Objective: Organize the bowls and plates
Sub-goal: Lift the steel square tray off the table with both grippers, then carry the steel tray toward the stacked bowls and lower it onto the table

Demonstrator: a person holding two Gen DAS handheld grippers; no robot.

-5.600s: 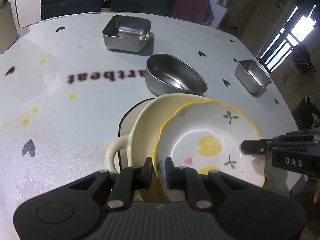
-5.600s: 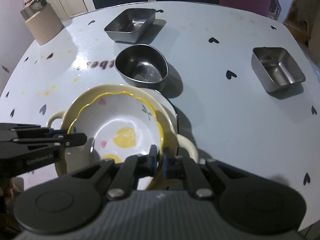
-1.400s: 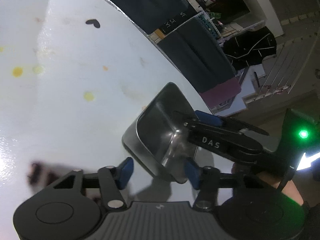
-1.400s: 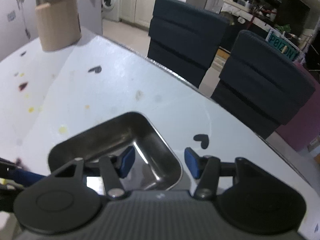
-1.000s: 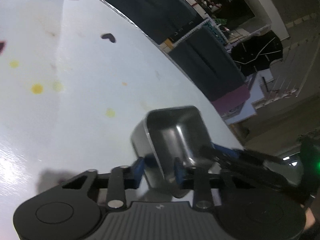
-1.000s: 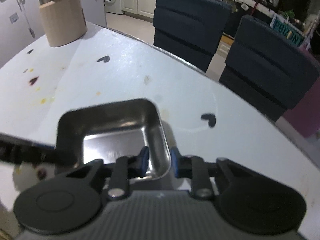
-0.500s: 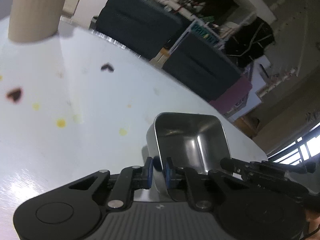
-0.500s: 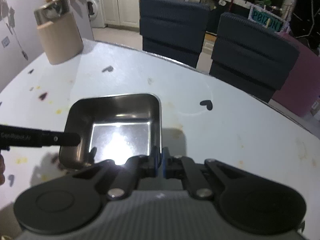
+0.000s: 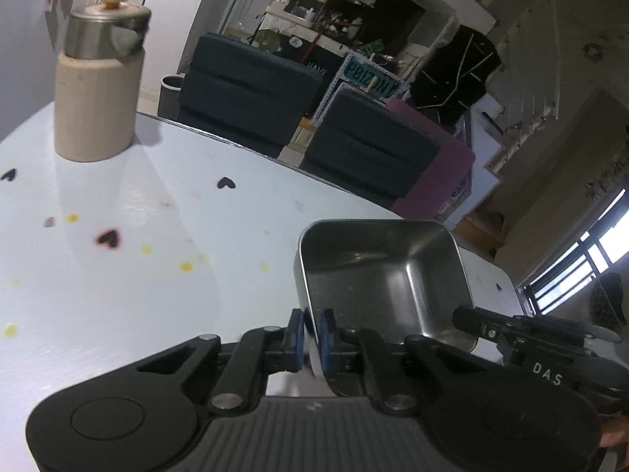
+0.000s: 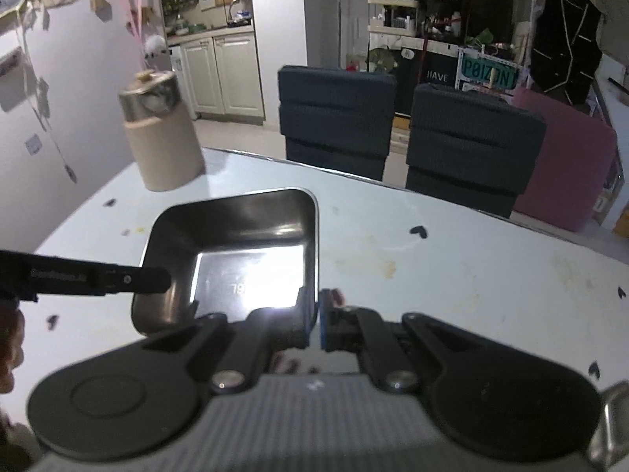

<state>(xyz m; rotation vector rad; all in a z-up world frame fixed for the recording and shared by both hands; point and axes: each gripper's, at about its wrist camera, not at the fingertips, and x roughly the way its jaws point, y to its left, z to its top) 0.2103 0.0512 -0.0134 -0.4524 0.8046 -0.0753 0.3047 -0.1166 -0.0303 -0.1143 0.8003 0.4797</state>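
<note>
Both the left gripper and the right gripper have their fingers pinched on opposite walls of the square steel dish at lower centre, so placing it seems pending.

Square steel bowl — stainless, rounded corners, rolled rim, empty; flat bottom throws a bright glare in the right wrist view, with faint stamped marking, unreadable. Held off the pale heart-printed tabletop and tilted in the left wrist view, open side facing the camera. Pinched at two opposite walls — left gripper clamped on the left-hand wall, right gripper clamped on the right-hand wall, blue pads either side of the rim in each case
</note>
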